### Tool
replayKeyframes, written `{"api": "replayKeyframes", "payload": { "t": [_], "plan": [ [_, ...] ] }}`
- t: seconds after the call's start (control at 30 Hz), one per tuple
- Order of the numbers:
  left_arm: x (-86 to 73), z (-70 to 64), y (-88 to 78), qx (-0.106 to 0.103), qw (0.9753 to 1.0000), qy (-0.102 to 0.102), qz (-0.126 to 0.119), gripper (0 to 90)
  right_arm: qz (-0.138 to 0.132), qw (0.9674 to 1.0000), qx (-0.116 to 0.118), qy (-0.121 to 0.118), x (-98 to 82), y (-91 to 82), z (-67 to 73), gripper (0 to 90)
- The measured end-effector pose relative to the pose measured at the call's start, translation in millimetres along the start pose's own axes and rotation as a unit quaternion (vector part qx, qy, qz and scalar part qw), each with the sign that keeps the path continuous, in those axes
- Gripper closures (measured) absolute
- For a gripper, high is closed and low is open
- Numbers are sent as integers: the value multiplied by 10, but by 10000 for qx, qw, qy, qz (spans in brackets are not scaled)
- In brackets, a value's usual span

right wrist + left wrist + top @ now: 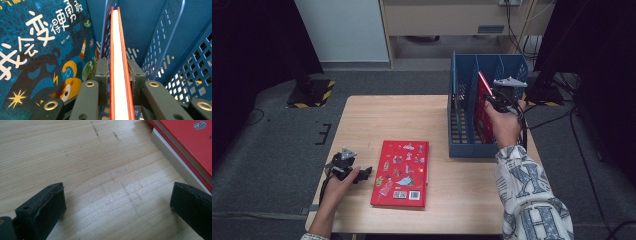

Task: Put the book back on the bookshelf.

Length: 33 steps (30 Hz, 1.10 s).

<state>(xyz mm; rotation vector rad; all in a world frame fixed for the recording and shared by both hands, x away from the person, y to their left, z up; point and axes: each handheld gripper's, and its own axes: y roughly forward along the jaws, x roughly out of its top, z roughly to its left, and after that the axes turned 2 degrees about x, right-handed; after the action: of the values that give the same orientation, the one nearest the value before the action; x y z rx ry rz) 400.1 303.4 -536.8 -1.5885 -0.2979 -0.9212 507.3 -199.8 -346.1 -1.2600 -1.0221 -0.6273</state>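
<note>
Wooden table point(372, 120), blue picture book point(37, 50), hazard-striped stand base point(312, 93)

Blue book cover point(42, 50): "我会变得勇敢"

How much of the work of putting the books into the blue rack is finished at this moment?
Done: one dark blue book already stands in the blue rack. In hand: the right claw is shut on a thin red book, upright in the rack. Left: the red book flat on the table, beside the open left claw.

My right sleeve point(532, 200) is white with grey-blue block lettering. Each gripper, left point(364, 172) and right point(119, 75), is black, carries a grey three-cornered plate, brass-ringed rivets, and a black cable.
</note>
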Motion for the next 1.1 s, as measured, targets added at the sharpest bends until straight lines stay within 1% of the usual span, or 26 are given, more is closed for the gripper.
{"api": "replayKeyframes", "payload": {
  "t": [0.1, 0.27, 0.4, 0.53, 0.7, 0.8, 0.9, 1.1],
  "plan": [
    [1, -1, 0, 0, 10000, 3, 6, 0, 39, 10000, 38, 54, 2, 14, -14, 745],
    [2, -2, 0, -1, 10000, 7, 9, 0, 106, 9999, 38, 34, 11, 40, -9, 745],
    [3, -1, 0, -2, 10000, 20, 18, 0, 157, 9998, 33, 106, 19, 55, -14, 760],
    [4, -4, 1, -2, 10000, 13, 17, 0, 152, 9998, -44, 124, 21, 59, -13, 776],
    [4, -3, 1, -6, 10000, 15, 17, 0, 162, 9998, -119, 80, 27, 55, 6, 789],
    [4, -4, 1, -5, 10000, 18, 16, 0, 121, 9998, -139, 103, 27, 57, 2, 790],
    [4, -3, 1, -5, 10000, 17, 16, 0, 24, 9996, -169, 208, 35, 55, -5, 791],
    [4, -4, 1, -5, 10000, 19, 17, 0, -54, 9994, -258, 213, 74, 102, -2, 791]
  ]
}}
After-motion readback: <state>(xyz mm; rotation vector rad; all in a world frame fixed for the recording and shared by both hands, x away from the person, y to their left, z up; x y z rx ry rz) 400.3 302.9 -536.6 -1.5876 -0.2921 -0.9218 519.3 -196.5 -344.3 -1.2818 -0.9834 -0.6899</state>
